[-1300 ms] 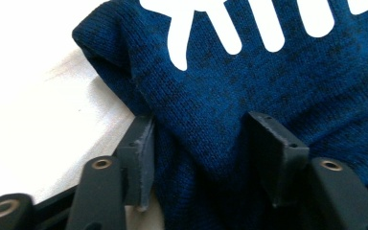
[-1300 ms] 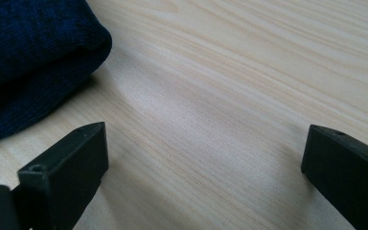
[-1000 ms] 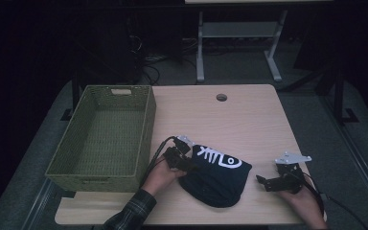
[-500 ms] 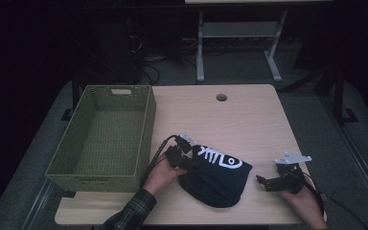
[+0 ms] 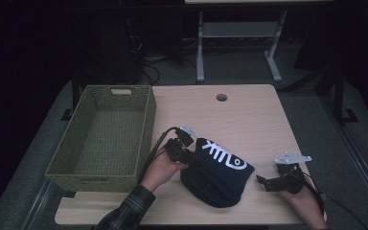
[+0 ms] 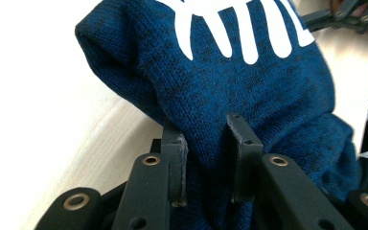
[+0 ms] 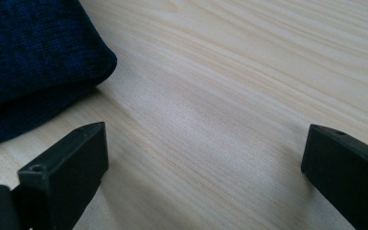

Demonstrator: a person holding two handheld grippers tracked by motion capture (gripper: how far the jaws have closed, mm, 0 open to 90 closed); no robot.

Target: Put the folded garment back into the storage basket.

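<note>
Left gripper (image 5: 191,158) pinches a fold of the dark blue knit garment (image 5: 218,175); right gripper (image 5: 263,182) idle beside it.

Left gripper jaws have just been closing; in the left gripper view they clamp a bunched fold of the knit fabric (image 6: 249,96) between the pads, and the garment's left edge looks lifted. The garment, with white lettering on top, lies on the wooden table (image 5: 249,115) toward the near edge, just right of the green woven basket (image 5: 100,139). Right gripper jaws stand wide apart with nothing between them, low over bare tabletop (image 7: 230,96), the garment's hem (image 7: 33,62) near its left jaw.
</note>
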